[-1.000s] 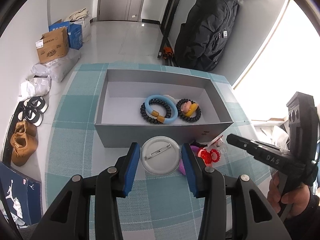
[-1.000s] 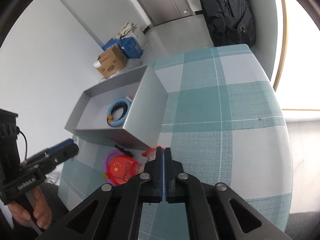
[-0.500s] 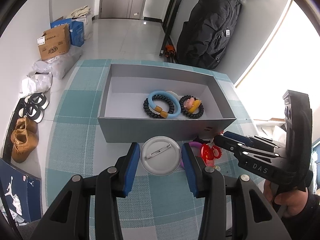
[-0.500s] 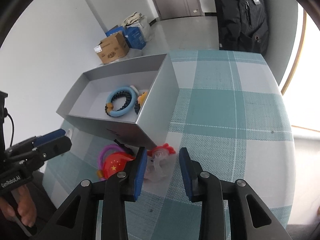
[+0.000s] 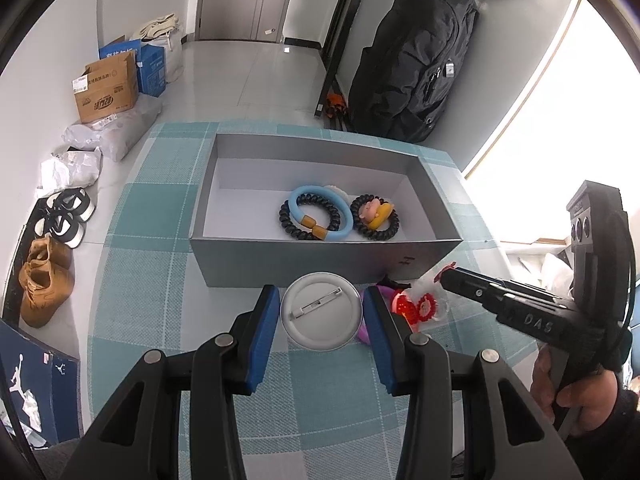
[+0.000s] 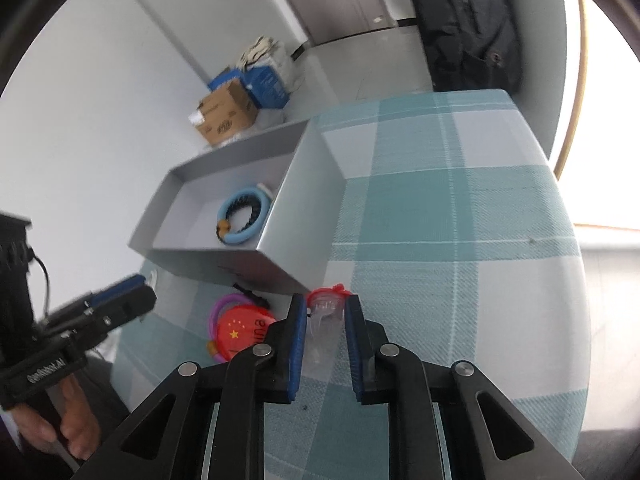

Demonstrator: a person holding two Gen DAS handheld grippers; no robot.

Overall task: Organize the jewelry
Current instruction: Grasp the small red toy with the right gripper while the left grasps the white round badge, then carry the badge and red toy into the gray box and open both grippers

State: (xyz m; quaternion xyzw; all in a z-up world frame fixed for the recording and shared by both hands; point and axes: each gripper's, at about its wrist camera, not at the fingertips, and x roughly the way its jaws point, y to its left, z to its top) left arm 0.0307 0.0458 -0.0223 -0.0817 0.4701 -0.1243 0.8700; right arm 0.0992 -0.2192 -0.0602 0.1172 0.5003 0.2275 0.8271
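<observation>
My left gripper (image 5: 321, 293) is shut on a round pin badge (image 5: 322, 312), white back toward the camera, just in front of the grey box (image 5: 320, 268). In the box lie a blue bangle (image 5: 320, 216) and a black coil tie with a cartoon charm (image 5: 374, 216). To the right, my right gripper (image 6: 326, 304) has its jaws closing, with the pads pressing on a clear packet (image 6: 324, 332) that holds a red piece (image 6: 326, 294). A red flag badge (image 6: 240, 332) on a purple ring (image 6: 214, 314) lies between the two grippers, beside the box.
The table wears a teal plaid cloth (image 6: 440, 216), bare to the right of the box. On the floor to the left are shoes (image 5: 44, 280) and cardboard boxes (image 5: 106, 92). A black backpack (image 5: 416, 64) leans against the far wall.
The right gripper, shut and empty a second ago, opened, came over the clear packet by the box corner and narrowed on it. The left gripper kept the badge and barely moved.
</observation>
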